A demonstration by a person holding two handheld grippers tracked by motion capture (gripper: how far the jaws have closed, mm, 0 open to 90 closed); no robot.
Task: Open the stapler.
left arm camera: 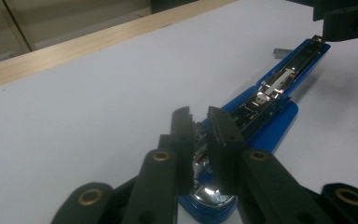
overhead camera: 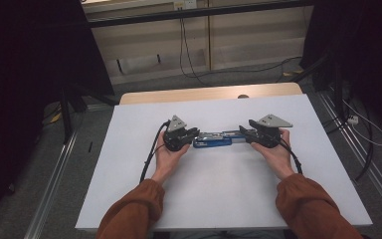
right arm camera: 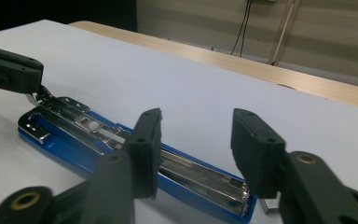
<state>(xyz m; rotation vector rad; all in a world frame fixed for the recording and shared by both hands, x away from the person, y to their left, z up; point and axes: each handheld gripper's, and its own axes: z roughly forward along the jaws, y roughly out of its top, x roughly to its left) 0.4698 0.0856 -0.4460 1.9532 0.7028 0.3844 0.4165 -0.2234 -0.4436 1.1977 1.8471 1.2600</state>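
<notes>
A blue stapler [overhead camera: 213, 140], swung open flat with its metal staple channel facing up, lies on the white table [overhead camera: 229, 199] between my two grippers. My left gripper [overhead camera: 195, 134] is at its left end. In the left gripper view the jaws [left arm camera: 199, 119] stand close together with the stapler's chrome rear part [left arm camera: 200, 140] pinched between them. My right gripper [overhead camera: 243, 133] is at the other end. In the right gripper view its jaws [right arm camera: 196, 126] stand wide apart above the stapler's blue tip [right arm camera: 214, 196], without pressing on it.
A small grey block of staples [right arm camera: 270, 205] lies on the table beside the stapler's right tip. A wooden strip [overhead camera: 204, 93] runs along the table's far edge. Cables [overhead camera: 189, 55] and metal rails [overhead camera: 54, 174] lie on the floor around the table.
</notes>
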